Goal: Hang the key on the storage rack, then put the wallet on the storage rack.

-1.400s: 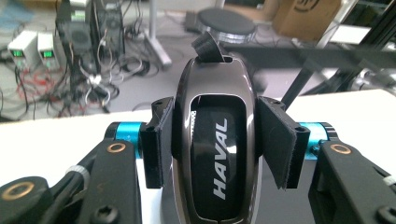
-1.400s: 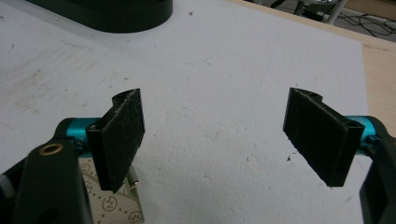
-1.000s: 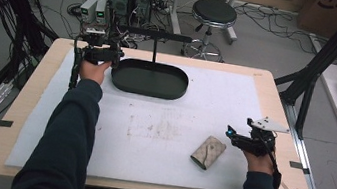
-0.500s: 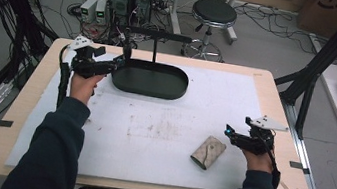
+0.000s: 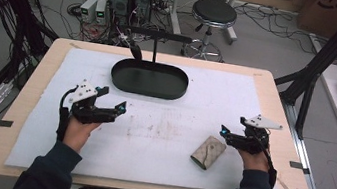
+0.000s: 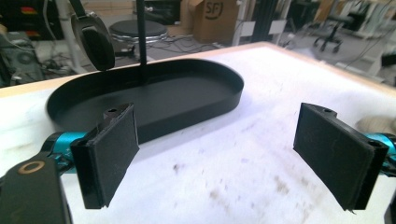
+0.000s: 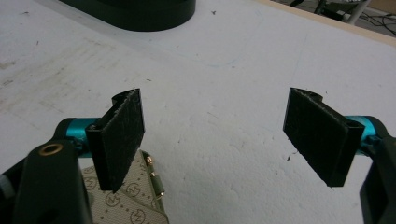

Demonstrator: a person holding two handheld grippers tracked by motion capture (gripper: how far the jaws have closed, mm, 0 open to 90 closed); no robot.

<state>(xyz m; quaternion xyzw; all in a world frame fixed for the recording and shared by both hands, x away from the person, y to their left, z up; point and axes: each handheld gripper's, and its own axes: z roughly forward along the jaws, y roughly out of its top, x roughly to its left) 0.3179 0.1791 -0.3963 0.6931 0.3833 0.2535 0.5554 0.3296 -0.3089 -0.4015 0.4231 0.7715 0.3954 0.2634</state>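
Left gripper (image 5: 121, 108) jaws just opened wide, empty, near black tray (image 5: 149, 78). Right gripper (image 5: 224, 131) wide open, empty, beside wallet (image 5: 208, 152). Wallet not yet picked up.

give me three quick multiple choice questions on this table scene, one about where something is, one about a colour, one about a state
1. Where does the beige pouch lie?
A. inside the tray
B. on the white mat, just left of the right hand-held gripper
C. under the left hand-held gripper

2. What colour is the oval tray?
A. black
B. white
C. red

3. How do the left hand-held gripper's jaws stand?
A. shut on the pouch
B. shut on the tray rim
C. open, nothing between them

Answers:
1 B, the high view shows it on the mat beside that gripper.
2 A, it is black in both the high and left gripper views.
3 C, its own view shows the pads wide apart over bare mat.
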